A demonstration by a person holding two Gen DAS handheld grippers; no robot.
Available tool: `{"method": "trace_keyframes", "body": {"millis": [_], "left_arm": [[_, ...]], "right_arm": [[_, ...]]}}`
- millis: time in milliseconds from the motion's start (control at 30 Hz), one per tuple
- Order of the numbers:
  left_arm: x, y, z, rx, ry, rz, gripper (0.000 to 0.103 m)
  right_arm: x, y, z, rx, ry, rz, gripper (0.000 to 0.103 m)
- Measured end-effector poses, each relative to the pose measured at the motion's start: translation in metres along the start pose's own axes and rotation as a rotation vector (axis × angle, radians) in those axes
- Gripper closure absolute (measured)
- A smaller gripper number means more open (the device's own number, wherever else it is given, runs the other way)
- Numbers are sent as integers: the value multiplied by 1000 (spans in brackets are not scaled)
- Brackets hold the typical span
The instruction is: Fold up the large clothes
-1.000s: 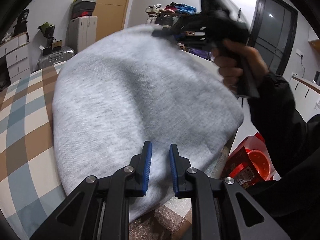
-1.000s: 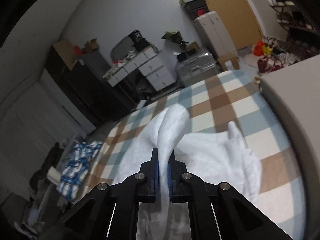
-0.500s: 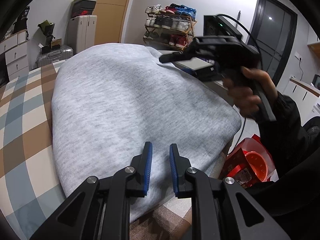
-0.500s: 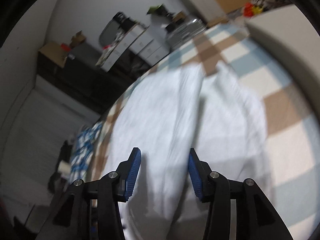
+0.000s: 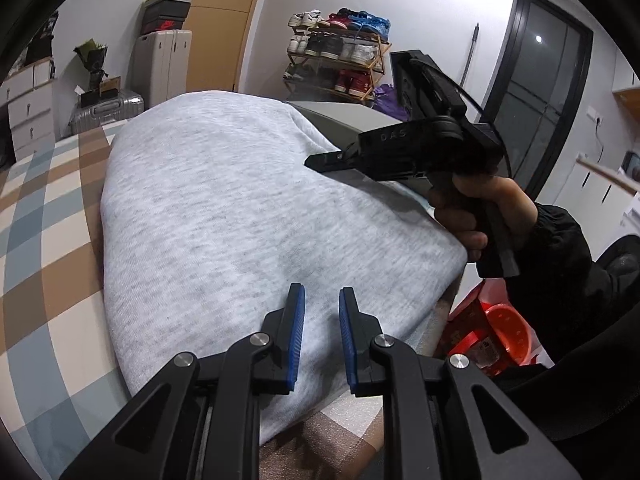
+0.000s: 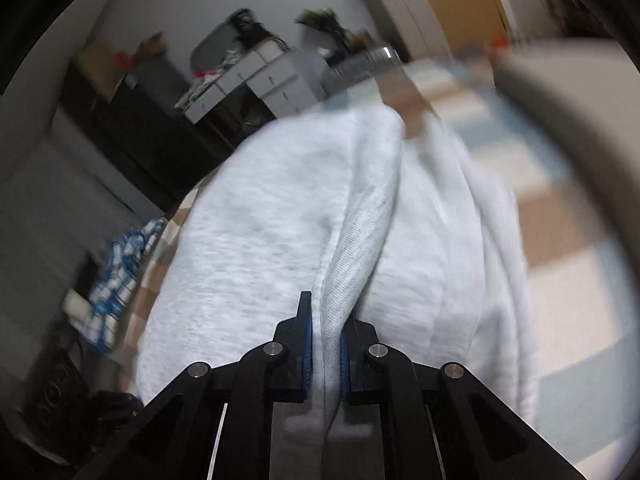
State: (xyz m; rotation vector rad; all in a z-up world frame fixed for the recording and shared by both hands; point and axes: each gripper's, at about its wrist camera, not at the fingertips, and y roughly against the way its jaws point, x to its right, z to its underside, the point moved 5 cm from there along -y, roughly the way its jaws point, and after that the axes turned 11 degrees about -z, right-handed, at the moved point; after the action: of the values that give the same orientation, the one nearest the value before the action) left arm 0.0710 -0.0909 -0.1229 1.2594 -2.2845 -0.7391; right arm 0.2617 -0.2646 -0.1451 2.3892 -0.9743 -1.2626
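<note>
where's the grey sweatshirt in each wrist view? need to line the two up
Left wrist view: the grey sweatshirt fills the centre, lying on the checked bedspread, with the left gripper over its near edge.
Right wrist view: it fills the centre and lower half, a ribbed fold of it between the jaws of the right gripper, which are closing.
Shared landmark: the white drawer unit by the far wall.

right hand-held gripper (image 6: 324, 344): reopened, lowered | now closing on grey garment (image 6: 352, 248) fold

Checked bedspread (image 5: 36, 216) free left of sweatshirt (image 5: 240, 216); right hand-held gripper (image 5: 316, 160) (low) blocks right.
</note>
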Motion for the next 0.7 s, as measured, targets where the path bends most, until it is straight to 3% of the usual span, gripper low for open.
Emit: {"method": "trace_keyframes", "body": {"millis": [100,167,233,300,367,467,533,567,633,700], "left_arm": [[-1,0,0,-8,12,4,91],[-3,1,0,-9,20,11,91],[-3,0,0,-6,22,11,91],[-3,0,0,-7,25,8,91],[-3,0,0,-10,31,11,91],[-4,0,-1,-12,29,16,91],[-3,0,-1,-14,27,13,91],[-3,0,-1,-15,28,12,91],[-3,-1,-2,-14,28,16,91],[-3,-1,-2,-7,24,21,91]], "right_arm": [[-19,9,-3,19,60,101,82],[-39,20,-6,44,121,170,81],[-68,29,-6,83,205,190,80],[-92,27,-6,97,265,173,73],[-105,16,0,77,320,155,50],[-102,6,3,61,359,239,49],[-80,7,1,59,281,273,52],[-61,5,2,44,228,305,59],[-33,4,5,20,146,282,67],[-11,2,10,6,103,257,68]]}}
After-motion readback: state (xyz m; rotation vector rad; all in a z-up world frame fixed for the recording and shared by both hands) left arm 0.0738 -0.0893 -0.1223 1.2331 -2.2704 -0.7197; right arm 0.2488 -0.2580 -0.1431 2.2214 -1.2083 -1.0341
